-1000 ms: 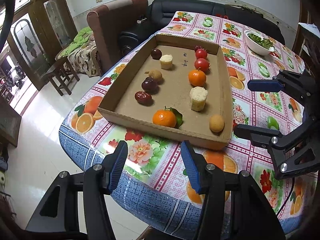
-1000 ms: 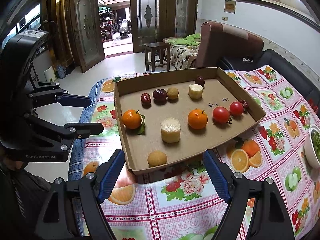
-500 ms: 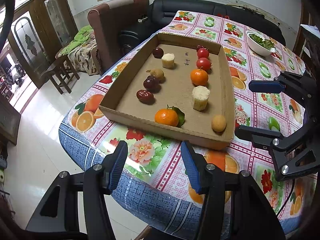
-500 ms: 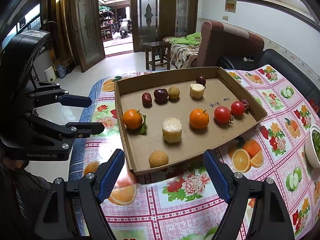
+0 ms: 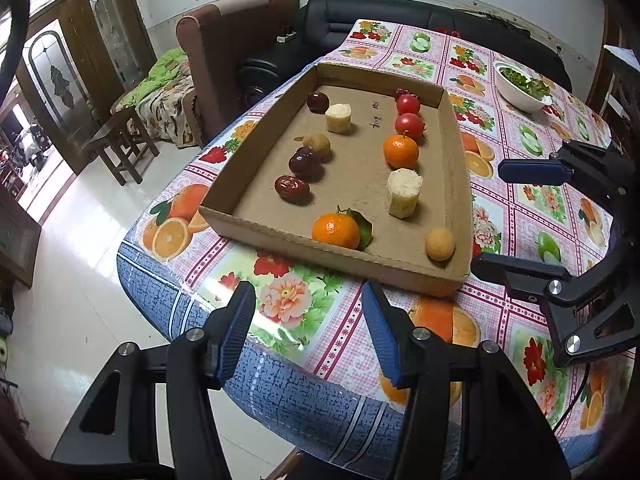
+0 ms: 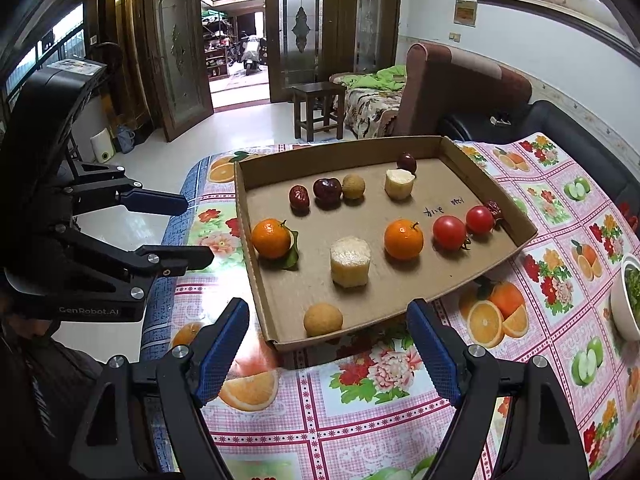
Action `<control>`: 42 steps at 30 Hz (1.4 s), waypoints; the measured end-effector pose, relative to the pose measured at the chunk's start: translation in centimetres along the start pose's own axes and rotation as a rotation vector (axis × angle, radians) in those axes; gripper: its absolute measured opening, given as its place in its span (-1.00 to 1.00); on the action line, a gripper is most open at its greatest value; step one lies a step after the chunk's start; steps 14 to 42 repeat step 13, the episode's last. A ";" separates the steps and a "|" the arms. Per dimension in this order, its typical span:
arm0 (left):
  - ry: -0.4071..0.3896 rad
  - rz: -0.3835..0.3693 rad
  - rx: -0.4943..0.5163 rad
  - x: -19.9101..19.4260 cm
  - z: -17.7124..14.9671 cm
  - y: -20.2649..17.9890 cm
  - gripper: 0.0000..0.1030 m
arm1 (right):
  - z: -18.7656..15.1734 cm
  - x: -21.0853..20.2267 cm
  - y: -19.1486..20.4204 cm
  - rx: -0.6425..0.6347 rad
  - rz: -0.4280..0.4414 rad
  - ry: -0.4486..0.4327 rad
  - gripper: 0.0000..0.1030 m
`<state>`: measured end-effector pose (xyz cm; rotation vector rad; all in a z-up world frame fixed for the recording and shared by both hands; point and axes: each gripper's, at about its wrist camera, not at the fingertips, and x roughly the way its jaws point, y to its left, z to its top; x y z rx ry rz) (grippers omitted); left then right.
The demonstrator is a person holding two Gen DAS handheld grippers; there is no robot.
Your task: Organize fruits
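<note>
A shallow cardboard tray (image 5: 458, 168) (image 6: 460, 284) lies on the fruit-print table and holds loose fruit: two mandarins (image 5: 335, 230) (image 5: 401, 151), two red tomatoes (image 5: 409, 125), dark red jujubes (image 5: 292, 189), two pale sugarcane chunks (image 5: 403, 192) and two tan longans (image 5: 439, 244). My left gripper (image 5: 308, 332) is open and empty, short of the tray's near corner. My right gripper (image 6: 328, 344) is open and empty, just short of the longan (image 6: 323, 319) at the tray's near edge. Each gripper also shows in the other's view, the right one (image 5: 508, 216) and the left one (image 6: 196, 228).
A white bowl of greens (image 5: 522, 88) (image 6: 628, 300) stands on the table beyond the tray. The table edge (image 5: 192, 312) drops to a tiled floor on the left. A brown armchair (image 5: 240, 40), a black sofa (image 5: 360, 12) and a wooden stool (image 6: 318, 110) stand behind.
Both views have crept slightly closer to the tray. The fruit has not moved, and both grippers stay open.
</note>
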<state>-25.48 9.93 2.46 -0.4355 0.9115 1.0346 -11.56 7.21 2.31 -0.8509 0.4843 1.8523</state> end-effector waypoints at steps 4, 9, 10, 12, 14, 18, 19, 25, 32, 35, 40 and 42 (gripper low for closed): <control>0.001 0.001 -0.007 0.1 -0.2 0.2 0.06 | 0.0 0.0 0.1 -0.003 0.003 -0.001 0.60; 0.007 0.009 -0.010 0.4 -0.5 0.2 0.06 | 0.0 0.0 0.1 -0.001 0.004 0.000 0.60; 0.007 0.008 -0.009 0.4 -0.5 0.1 0.06 | 0.0 0.0 0.1 -0.001 0.005 0.000 0.60; 0.010 0.002 -0.011 0.3 -0.3 0.2 0.06 | 0.0 0.1 0.2 0.001 0.006 0.000 0.60; 0.013 -0.004 -0.009 0.3 -0.3 0.1 0.06 | 0.0 0.1 0.2 0.000 0.006 0.000 0.60; 0.013 -0.004 -0.009 0.3 -0.3 0.1 0.06 | 0.0 0.1 0.2 0.000 0.006 0.000 0.60; 0.013 -0.004 -0.009 0.3 -0.3 0.1 0.06 | 0.0 0.1 0.2 0.000 0.006 0.000 0.60; 0.013 -0.004 -0.009 0.3 -0.3 0.1 0.06 | 0.0 0.1 0.2 0.000 0.006 0.000 0.60; 0.013 -0.004 -0.009 0.3 -0.3 0.1 0.06 | 0.0 0.1 0.2 0.000 0.006 0.000 0.60; 0.013 -0.004 -0.009 0.3 -0.3 0.1 0.06 | 0.0 0.1 0.2 0.000 0.006 0.000 0.60; 0.013 -0.004 -0.009 0.3 -0.3 0.1 0.06 | 0.0 0.1 0.2 0.000 0.006 0.000 0.60; 0.013 -0.004 -0.009 0.3 -0.3 0.1 0.06 | 0.0 0.1 0.2 0.000 0.006 0.000 0.60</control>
